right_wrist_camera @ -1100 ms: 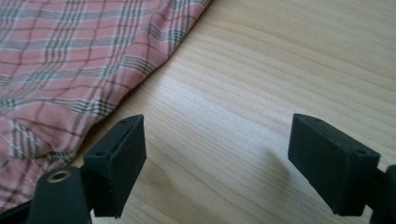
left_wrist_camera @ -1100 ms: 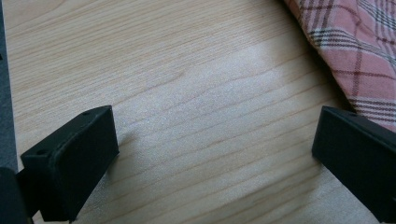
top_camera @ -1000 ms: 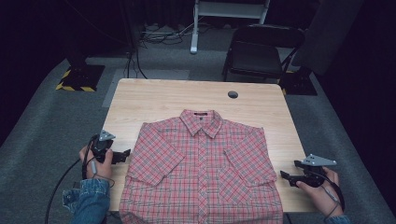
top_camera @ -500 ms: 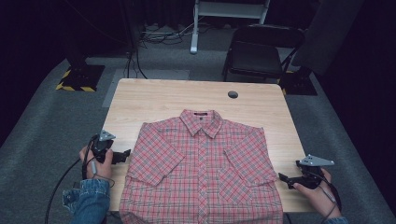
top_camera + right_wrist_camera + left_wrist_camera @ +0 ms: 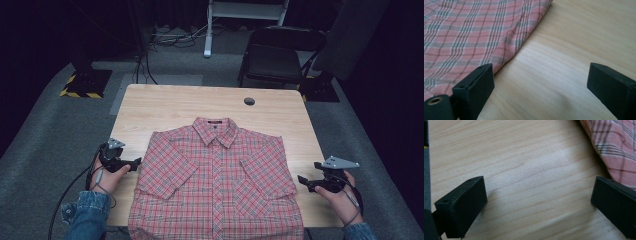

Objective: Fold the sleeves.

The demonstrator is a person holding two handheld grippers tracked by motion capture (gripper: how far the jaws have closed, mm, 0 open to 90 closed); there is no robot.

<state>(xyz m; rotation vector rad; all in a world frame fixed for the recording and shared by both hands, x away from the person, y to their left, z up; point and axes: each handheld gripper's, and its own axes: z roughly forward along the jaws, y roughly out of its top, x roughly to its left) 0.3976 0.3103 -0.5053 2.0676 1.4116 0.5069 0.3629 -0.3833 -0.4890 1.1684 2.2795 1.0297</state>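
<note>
Both sets of jaws stand wide apart with nothing between them; your right gripper (image 5: 306, 181) has just been opening further. Your left gripper (image 5: 134, 165) sits just beside the left sleeve of the plaid shirt (image 5: 216, 180), the right one just off the shirt's right edge. The shirt lies flat, buttoned, collar away from you, on the wooden table (image 5: 165, 107). Judged step: shirt spread, no hold yet. Next move likely calls for pinching a sleeve or side edge to start a fold. The hem is cut off at the frame's bottom edge.
</note>
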